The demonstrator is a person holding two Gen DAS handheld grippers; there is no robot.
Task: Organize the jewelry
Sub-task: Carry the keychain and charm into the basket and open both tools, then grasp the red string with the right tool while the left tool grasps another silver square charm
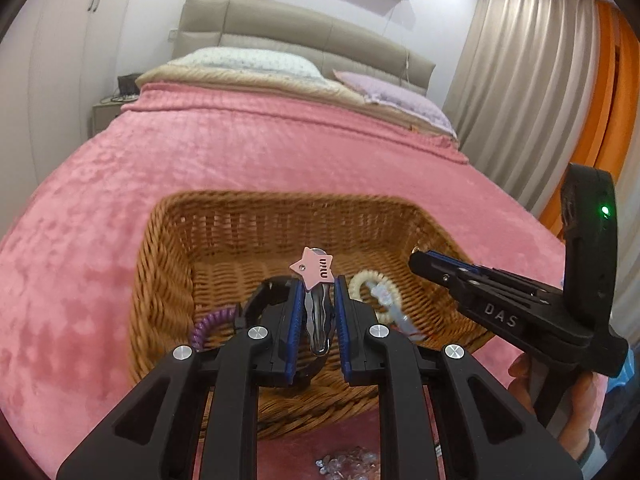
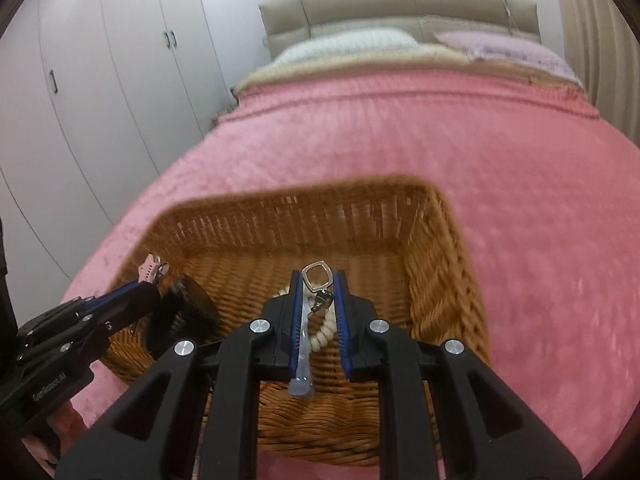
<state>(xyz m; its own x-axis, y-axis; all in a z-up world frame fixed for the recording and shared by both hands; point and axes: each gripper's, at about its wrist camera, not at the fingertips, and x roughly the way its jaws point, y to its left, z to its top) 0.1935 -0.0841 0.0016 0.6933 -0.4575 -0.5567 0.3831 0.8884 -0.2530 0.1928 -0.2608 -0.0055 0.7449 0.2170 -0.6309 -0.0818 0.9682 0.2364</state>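
A wicker basket (image 1: 224, 236) (image 2: 440, 248) sits on the pink bedspread. My left gripper (image 1: 317, 284) is over the basket, shut on a hair clip with a pink star (image 1: 313, 272); the clip also shows in the right wrist view (image 2: 154, 270). My right gripper (image 2: 318, 280) is over the basket, shut on a silver earring with a square ring (image 2: 317, 276) and a clear tag (image 2: 301, 376); it shows at the right of the left wrist view (image 1: 420, 258). In the basket lie a cream coil hair tie (image 1: 372, 280), a purple coil tie (image 1: 212, 322) and a black item (image 2: 192, 308).
The pink bedspread (image 1: 240, 152) covers the bed, with pillows (image 1: 260, 60) and headboard beyond. White wardrobes (image 2: 100, 60) stand at the left, curtains (image 1: 520, 80) at the right. Small clear beads (image 1: 344, 460) lie on the bedspread in front of the basket.
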